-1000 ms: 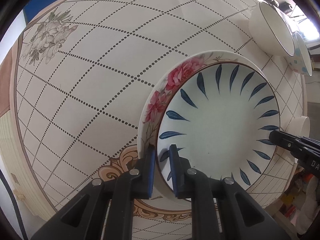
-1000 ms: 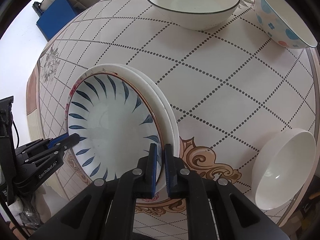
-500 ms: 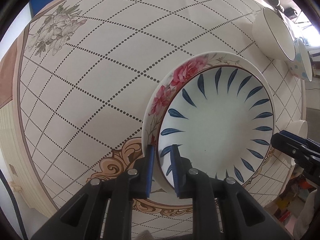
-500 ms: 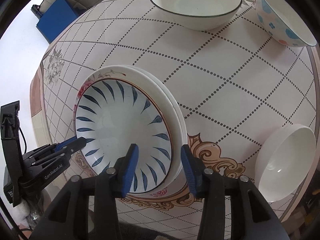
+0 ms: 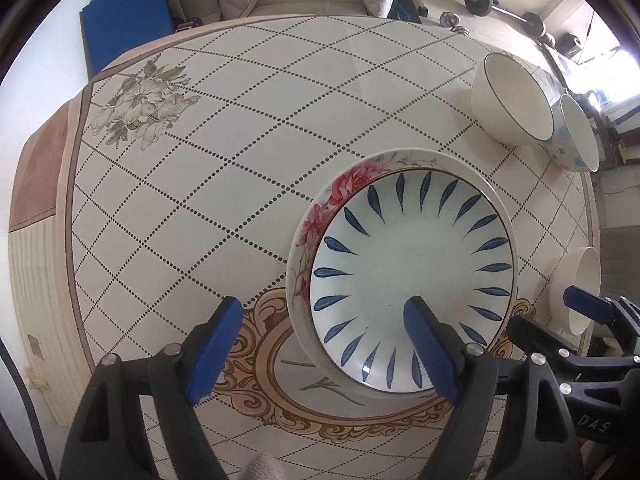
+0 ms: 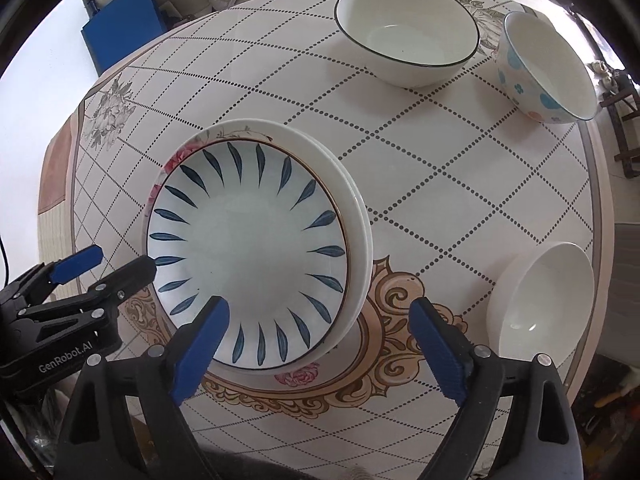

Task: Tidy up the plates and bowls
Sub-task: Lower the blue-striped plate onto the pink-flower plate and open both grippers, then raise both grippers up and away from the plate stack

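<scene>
Grippers (image 5: 324, 344) agape above tiled table (image 5: 248, 128)

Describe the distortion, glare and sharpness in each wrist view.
Left wrist view: strong fisheye bends the table into a dome with black corners; the window top right is blown out; the blue-leaf plate is sharp with a small glint at its near rim. Right wrist view: same bulge; soft even light, a highlight inside the plain white bowl; no motion blur.
</scene>
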